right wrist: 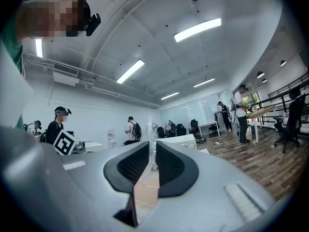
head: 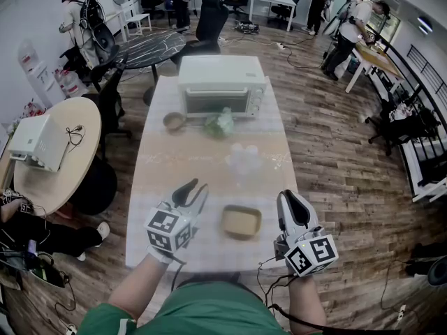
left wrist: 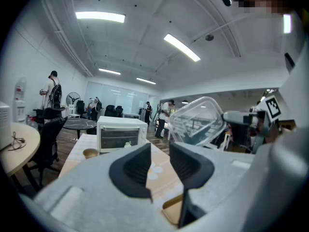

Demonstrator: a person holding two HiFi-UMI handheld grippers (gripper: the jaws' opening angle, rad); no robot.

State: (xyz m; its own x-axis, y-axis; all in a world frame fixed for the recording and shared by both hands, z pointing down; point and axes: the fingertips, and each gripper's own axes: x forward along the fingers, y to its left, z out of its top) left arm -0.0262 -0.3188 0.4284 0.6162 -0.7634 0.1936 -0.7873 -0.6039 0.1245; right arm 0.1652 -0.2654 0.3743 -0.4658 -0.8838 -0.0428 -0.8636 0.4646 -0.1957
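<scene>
My right gripper (head: 285,195) (right wrist: 152,153) is shut on the thin edge of a clear plastic lid (right wrist: 150,134). In the left gripper view the lid (left wrist: 198,120) stands raised and tilted above the table, with the right gripper (left wrist: 241,120) behind it. In the head view the lid (head: 246,162) shows as a faint clear shape over the table's middle. My left gripper (head: 194,185) (left wrist: 159,161) is open with nothing between its jaws, just left of a shallow tan tray (head: 242,222) (left wrist: 174,207) near the front edge of the table (head: 160,180).
At the table's far end stands a white toaster oven (head: 222,84) (left wrist: 120,133), with a small brown bowl (head: 174,121) and a green vegetable (head: 220,123) before it. A round table (head: 63,152) with a white box stands at left. Several people and chairs are further back.
</scene>
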